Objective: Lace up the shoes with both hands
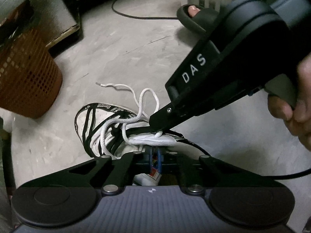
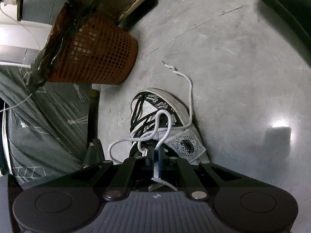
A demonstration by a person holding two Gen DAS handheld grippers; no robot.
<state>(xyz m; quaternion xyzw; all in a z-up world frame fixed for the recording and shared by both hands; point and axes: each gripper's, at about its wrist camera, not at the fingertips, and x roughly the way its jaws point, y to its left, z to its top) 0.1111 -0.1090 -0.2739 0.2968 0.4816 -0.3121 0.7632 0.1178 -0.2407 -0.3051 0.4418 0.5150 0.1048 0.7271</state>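
though the white lace (image 2: 165,124) already crosses itself in loose loops over the tongue of the shoe (image 2: 155,104), no bow or tight knot shows, so i judge the tying somewhere in its middle: the strands are wound about each other, while one free end trails off over the floor (image 2: 223,68) toward 1 o'clock of the shoe, slack. drawing the loops snug seems to be what is left. whether the eyelets lower down are all threaded i cannot tell; black bands cover that part.

the shoe sits on the grey floor, toe pointing toward 12 o'clock in both views, a brown basket (image 2: 101,58) off at 10 o'clock.

the right gripper (image 2: 154,155) is closed, or nearly, pinching a strand of the lace just above the shoe's mouth; the strand runs on behind its fingers. in the left view it slants down from 2 o'clock, a hand (image 1: 291,108) on its handle. the left gripper (image 1: 154,155) is also nearly closed, close against the tongue, but whether it holds lace or tongue i cannot tell.
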